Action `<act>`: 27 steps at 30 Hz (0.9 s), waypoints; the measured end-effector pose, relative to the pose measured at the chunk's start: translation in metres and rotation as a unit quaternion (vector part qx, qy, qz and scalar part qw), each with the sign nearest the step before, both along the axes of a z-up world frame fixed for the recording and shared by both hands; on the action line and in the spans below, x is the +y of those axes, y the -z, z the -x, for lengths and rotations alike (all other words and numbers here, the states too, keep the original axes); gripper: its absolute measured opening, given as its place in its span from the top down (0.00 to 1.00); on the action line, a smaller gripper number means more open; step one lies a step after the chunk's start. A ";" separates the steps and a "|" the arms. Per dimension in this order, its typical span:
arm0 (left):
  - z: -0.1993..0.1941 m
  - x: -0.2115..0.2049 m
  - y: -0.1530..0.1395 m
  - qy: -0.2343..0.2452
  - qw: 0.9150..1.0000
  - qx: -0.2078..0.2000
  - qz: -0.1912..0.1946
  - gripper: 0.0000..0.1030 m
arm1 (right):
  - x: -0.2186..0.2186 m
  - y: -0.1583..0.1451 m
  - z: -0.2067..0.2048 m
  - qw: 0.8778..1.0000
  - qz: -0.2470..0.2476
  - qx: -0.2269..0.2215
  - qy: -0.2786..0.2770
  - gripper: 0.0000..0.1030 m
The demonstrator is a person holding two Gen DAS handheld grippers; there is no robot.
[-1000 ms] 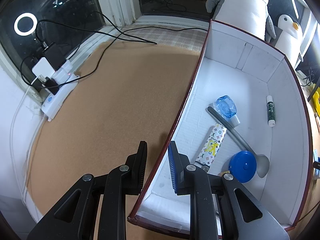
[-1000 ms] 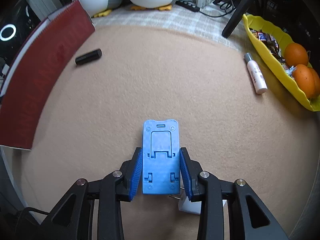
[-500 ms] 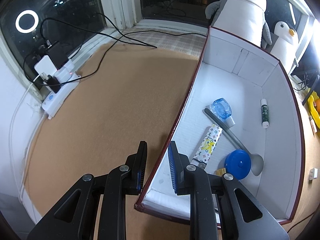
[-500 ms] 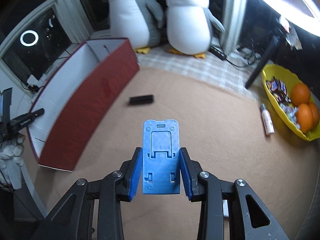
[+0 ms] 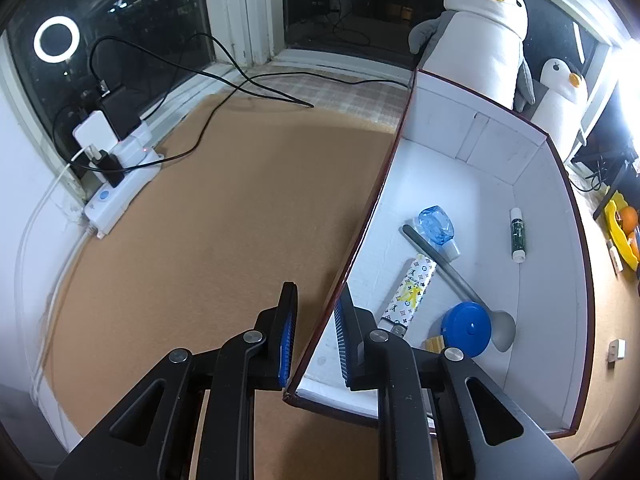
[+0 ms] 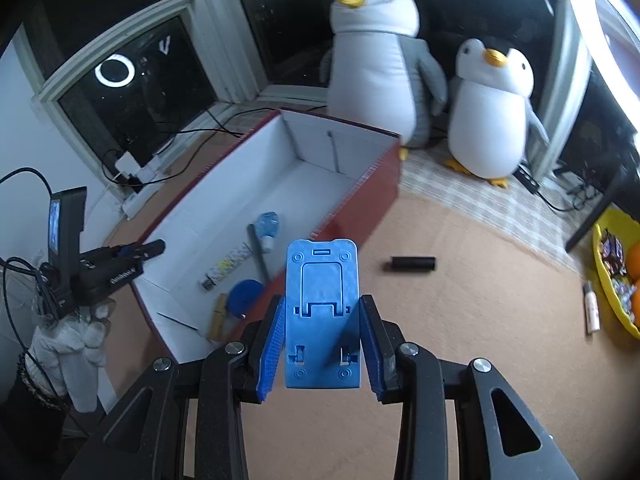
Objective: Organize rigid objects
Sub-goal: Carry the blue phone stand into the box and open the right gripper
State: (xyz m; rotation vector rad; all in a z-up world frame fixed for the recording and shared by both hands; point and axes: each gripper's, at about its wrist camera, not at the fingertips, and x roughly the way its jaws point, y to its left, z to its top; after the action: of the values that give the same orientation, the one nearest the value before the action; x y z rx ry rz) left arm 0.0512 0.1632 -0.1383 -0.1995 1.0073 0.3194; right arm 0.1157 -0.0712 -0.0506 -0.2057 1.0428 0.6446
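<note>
My right gripper [image 6: 322,342] is shut on a blue plastic phone stand [image 6: 322,312] and holds it in the air, near the right wall of a red box with a white inside [image 6: 316,176]. My left gripper [image 5: 314,340] straddles the box's left wall [image 5: 360,236] near its front corner, one finger outside and one inside, with the jaws close to the wall. In the box lie a blue round lid [image 5: 466,328], a grey spoon [image 5: 452,272], a patterned tube [image 5: 410,292], a small blue bottle [image 5: 438,226] and a thin green tube [image 5: 517,236].
A black cylinder [image 6: 412,263] and a white tube [image 6: 591,311] lie on the tan mat right of the box. A yellow tray with oranges [image 6: 616,276] is at the far right. Two plush penguins [image 6: 380,56] stand behind the box. A power strip with cables [image 5: 120,184] is at the left.
My right gripper has lifted the blue stand off the mat and swung left towards the box, so the box's inside now shows. My left gripper stays on the box wall.
</note>
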 end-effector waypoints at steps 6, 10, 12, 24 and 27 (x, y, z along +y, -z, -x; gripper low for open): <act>0.001 0.002 0.001 0.003 1.000 -0.006 0.007 0.85 | 0.038 -0.001 0.006 1.000 0.002 -0.009 -0.028 0.68; 0.002 0.003 0.001 0.005 1.000 -0.012 0.010 0.85 | 0.058 0.001 0.006 0.999 0.007 -0.010 -0.037 0.68; 0.003 0.004 0.001 0.006 1.000 -0.014 0.013 0.86 | 0.066 0.003 0.005 0.999 0.008 -0.008 -0.039 0.68; 0.003 0.006 0.003 0.011 0.999 -0.022 0.020 0.86 | 0.103 0.031 0.003 0.998 0.029 0.007 -0.046 0.68; 0.002 0.006 0.003 0.012 0.999 -0.022 0.020 0.86 | 0.107 0.038 0.003 0.998 0.036 0.009 -0.047 0.68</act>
State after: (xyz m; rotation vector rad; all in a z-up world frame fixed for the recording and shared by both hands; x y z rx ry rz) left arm 0.0488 0.1689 -0.1413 -0.2298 0.9719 0.2715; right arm 0.1123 0.0357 -0.0883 -0.3140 1.0791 0.6951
